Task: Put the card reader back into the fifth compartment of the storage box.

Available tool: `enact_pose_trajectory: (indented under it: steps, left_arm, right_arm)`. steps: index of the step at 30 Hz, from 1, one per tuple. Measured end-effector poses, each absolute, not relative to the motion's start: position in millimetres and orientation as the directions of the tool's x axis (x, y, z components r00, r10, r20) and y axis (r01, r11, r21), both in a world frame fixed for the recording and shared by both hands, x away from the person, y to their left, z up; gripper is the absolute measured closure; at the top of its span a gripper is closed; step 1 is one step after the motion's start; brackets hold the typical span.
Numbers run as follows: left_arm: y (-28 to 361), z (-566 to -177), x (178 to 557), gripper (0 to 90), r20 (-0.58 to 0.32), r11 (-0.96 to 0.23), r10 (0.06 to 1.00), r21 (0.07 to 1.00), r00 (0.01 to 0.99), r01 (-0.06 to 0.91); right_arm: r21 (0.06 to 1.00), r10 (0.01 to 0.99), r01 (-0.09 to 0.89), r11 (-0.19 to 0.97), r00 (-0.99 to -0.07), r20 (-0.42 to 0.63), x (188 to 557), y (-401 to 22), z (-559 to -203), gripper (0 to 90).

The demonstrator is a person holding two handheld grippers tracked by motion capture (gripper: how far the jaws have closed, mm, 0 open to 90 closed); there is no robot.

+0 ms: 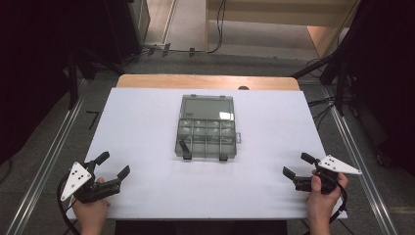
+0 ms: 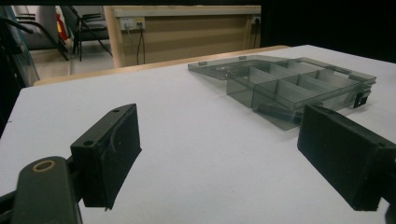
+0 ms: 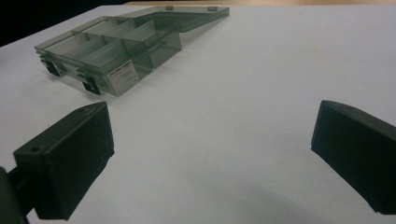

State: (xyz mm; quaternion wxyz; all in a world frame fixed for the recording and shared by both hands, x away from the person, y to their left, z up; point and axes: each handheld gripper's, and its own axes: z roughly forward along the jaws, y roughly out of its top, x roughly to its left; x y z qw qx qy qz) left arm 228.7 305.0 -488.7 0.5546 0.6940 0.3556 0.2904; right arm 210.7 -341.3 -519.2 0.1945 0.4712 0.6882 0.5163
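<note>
Lying open mid-desk, a smoky translucent plastic compartment box (image 1: 207, 131) is seen, lid folded back flat. The left tongs (image 1: 113, 164) and right tongs (image 1: 298, 165) are held released, well apart from it, over the white desk (image 1: 147, 122).

We see a white bench (image 1: 147, 122) with a strip of bare wood (image 1: 205, 81) along its far edge. Near its middle lies a smoky clear plastic organiser box (image 1: 208, 137), its lid (image 1: 206, 106) folded flat open away from us and its compartments empty; two dark latches (image 1: 203, 157) hang at its near side, and a white label (image 3: 121, 73) sits on one end wall. Beyond the bench, cables (image 1: 195, 49) run across a grey floor, and metal rails (image 1: 46, 156) flank the bench on either side.
</note>
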Motion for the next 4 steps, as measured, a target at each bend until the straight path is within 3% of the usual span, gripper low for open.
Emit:
enact_pose_trajectory:
  steps: [4]
  left_arm:
    - [305.0, -488.7, 228.7, 13.9, 0.01, -0.135, 0.815, 0.976, 0.579, 0.172]
  right_arm:
    - [0.893, 0.853, 0.45, 0.02, -0.474, 0.22, 210.9, -341.4, -519.7, 0.0]
